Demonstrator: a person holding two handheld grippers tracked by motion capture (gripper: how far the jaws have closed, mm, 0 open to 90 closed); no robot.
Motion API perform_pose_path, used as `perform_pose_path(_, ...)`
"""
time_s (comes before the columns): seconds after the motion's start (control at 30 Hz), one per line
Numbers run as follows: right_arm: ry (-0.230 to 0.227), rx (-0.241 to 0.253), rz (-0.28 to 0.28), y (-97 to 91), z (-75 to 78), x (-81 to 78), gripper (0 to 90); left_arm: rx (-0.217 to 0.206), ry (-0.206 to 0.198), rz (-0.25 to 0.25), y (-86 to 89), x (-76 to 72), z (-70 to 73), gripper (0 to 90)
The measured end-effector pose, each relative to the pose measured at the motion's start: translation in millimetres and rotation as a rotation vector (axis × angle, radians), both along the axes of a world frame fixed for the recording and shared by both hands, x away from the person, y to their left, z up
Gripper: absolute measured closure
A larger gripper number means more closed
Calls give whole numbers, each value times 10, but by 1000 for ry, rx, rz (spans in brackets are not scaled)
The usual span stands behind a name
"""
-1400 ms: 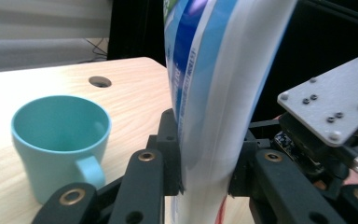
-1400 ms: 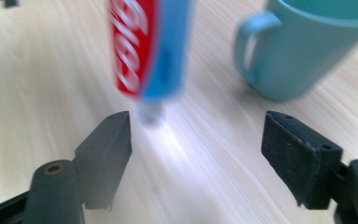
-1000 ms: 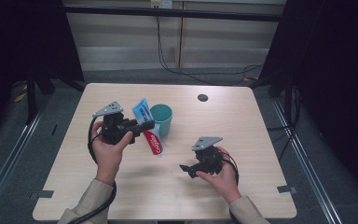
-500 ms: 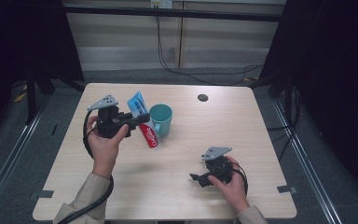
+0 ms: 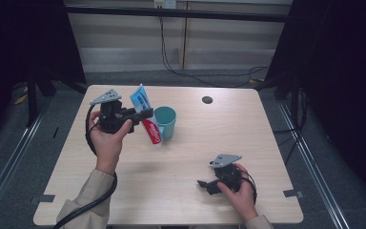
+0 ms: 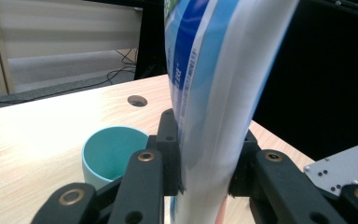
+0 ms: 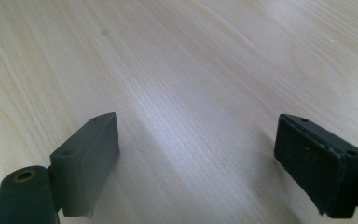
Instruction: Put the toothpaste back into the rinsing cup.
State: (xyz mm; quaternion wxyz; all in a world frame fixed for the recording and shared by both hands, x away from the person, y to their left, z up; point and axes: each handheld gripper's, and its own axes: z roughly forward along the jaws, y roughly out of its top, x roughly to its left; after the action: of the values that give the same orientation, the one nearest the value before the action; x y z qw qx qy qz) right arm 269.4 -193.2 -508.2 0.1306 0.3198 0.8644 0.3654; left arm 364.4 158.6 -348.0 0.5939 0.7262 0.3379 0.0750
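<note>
On the pale wooden bench (image 5: 181,191), the left gripper (image 5: 140,114) has its fingers pinching a toothpaste tube (image 5: 145,117), held tilted just left of the teal cup (image 5: 166,121), while the right gripper (image 5: 205,183) rests near the front edge, fingers spread on nothing.

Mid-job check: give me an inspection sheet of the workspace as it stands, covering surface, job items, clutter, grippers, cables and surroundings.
Surface: light wooden table, with a round dark hole near the far edge.
Job's things: toothpaste tube, tilted, its red end low beside the teal cup; cup upright, looks empty.
Clutter: nothing seen.
Grippers: left gripper shut on the tube, raised above the table; right gripper open, nothing between its jaws, low over bare wood.
Cables: black cable trails from the left gripper; loose cables on the floor behind.
Surroundings: dark curtains either side, pale panels behind.
</note>
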Motion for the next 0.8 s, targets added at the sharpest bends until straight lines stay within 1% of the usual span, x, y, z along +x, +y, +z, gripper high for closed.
perform_pose_path(0.03, -5, 6, -4, -8, -8, -8, 137, 6, -4, -2, -6, 21, 20, 721)
perform_pose_path(0.1, -10, 11, -2, -12, -13, -11, 137, 4, -6, 1, -13, 34, 31, 721)
perform_pose_path(0.13, -8, 17, -2, -22, -20, -9, 137, 10, -6, 1, -20, 55, 52, 721)
perform_pose_path(0.17, -2, 19, -4, -23, -20, -8, 137, 6, -7, 2, -24, 63, 60, 721)
perform_pose_path(0.27, -1, 19, -3, -24, -21, -6, 137, 3, -8, 6, -37, 76, 80, 720)
perform_pose_path(0.47, 3, 21, -1, -27, -23, 4, 133, 21, -7, 15, -52, 155, 154, 719)
perform_pose_path(0.5, 3, 21, -1, -27, -23, 4, 133, 23, -5, 24, -58, 163, 164, 719)
perform_pose_path(0.6, 2, 21, -1, -27, -23, 4, 133, 32, -14, 24, -59, 182, 190, 719)
perform_pose_path(0.63, 3, 22, -3, -26, -23, 4, 133, 20, -15, 28, -67, 193, 208, 719)
perform_pose_path(0.8, 3, 22, -3, -26, -23, 4, 133, 29, -23, 32, -67, 223, 241, 719)
